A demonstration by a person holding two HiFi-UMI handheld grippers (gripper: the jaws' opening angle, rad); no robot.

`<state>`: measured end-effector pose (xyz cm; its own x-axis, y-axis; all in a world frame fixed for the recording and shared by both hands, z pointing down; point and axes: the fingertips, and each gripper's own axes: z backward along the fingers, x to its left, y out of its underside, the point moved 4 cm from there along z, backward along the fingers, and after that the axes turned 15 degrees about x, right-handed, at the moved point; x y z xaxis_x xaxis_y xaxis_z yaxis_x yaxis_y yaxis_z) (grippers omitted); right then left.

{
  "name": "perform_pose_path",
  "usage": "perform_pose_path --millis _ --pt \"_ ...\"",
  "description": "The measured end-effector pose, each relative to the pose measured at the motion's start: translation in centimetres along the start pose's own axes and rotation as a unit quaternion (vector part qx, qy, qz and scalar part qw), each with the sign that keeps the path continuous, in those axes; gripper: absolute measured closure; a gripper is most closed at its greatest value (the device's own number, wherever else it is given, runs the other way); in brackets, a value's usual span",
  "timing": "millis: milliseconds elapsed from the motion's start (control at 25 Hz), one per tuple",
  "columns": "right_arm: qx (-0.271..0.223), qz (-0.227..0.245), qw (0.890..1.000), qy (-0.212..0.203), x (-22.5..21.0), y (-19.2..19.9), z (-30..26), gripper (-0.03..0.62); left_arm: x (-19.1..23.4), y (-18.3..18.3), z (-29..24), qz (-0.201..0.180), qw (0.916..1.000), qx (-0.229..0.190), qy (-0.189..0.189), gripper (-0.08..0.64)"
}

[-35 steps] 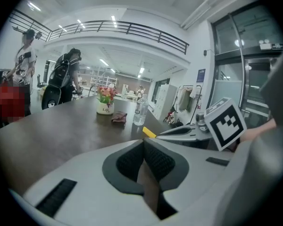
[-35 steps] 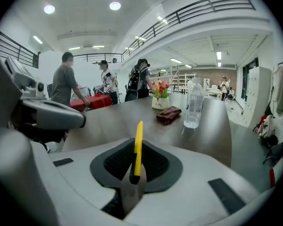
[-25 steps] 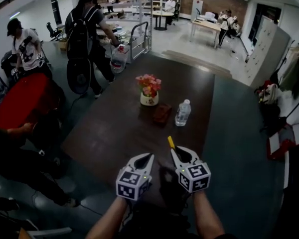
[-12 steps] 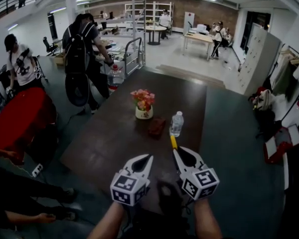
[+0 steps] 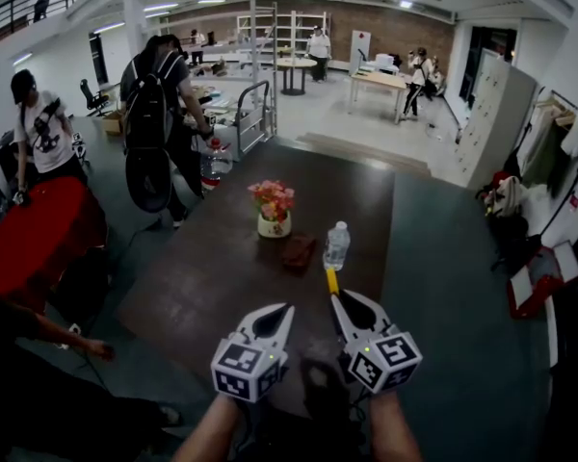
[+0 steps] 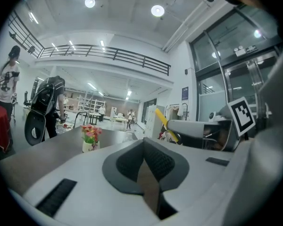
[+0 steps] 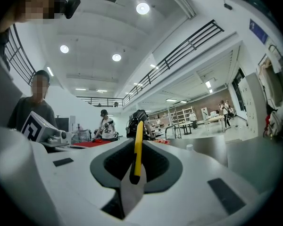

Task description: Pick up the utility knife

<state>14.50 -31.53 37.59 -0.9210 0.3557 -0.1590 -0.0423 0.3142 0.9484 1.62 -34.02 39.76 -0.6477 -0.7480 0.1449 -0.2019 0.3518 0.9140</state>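
Observation:
The yellow utility knife [image 5: 331, 279] sticks out forward from my right gripper [image 5: 335, 297], which is shut on it above the near end of the dark table [image 5: 222, 277]. In the right gripper view the knife [image 7: 138, 147] stands upright, pinched between the dark pads. My left gripper [image 5: 287, 309] hangs beside it at the same height, its jaws shut with nothing in them. From the left gripper view [image 6: 144, 147] the pads meet at the tip, and the knife [image 6: 167, 125] shows to the right in the other gripper.
A pot of flowers [image 5: 273, 207], a water bottle [image 5: 336, 245] and a small dark red object [image 5: 297, 251] stand mid-table. A person with a backpack [image 5: 156, 114] and a cart [image 5: 250, 114] are at the far left corner. Someone reaches in at lower left [image 5: 87, 346].
Both grippers have come up a little off the table, the knife still in the right one. The head view has tilted up slightly, so more of the room shows.

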Motion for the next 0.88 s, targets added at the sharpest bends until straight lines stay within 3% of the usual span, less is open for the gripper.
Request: perform_pose_path --millis 880 --pt "0.004 0.003 1.000 -0.015 -0.4 0.3 -1.0 0.534 -0.2 0.0 -1.0 -0.001 1.0000 0.004 0.002 0.554"
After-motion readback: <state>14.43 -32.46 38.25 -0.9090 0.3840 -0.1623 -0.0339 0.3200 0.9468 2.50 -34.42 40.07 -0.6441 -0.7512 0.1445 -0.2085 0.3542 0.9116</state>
